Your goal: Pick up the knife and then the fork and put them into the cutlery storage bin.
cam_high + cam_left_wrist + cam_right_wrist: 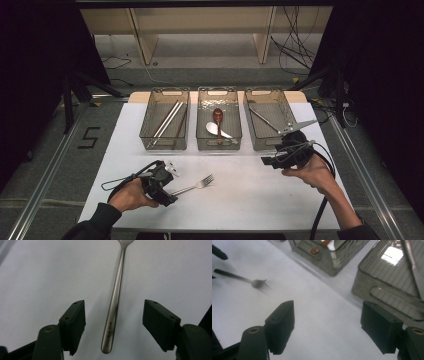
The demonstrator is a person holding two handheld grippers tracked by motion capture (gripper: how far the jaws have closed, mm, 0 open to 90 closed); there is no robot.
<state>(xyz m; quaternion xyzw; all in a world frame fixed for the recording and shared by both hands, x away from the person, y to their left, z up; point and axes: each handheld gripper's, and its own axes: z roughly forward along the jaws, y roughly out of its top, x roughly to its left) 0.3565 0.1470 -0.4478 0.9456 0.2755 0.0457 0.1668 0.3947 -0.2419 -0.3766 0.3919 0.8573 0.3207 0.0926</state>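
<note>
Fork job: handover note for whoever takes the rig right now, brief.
Left gripper: open, jaws astride the fork handle, pads not touching it.
Right gripper: open, nothing between the jaws, near the right bin.
Fork lies flat on the white table, in front of the three bins.
Done: left bin holds chopsticks, middle bin spoons, right bin one utensil.
Left: grip the fork, probably bin it.

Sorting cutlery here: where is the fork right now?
In the high view the fork lies on the white table, front left, its handle between the open jaws of the left tool.
</note>
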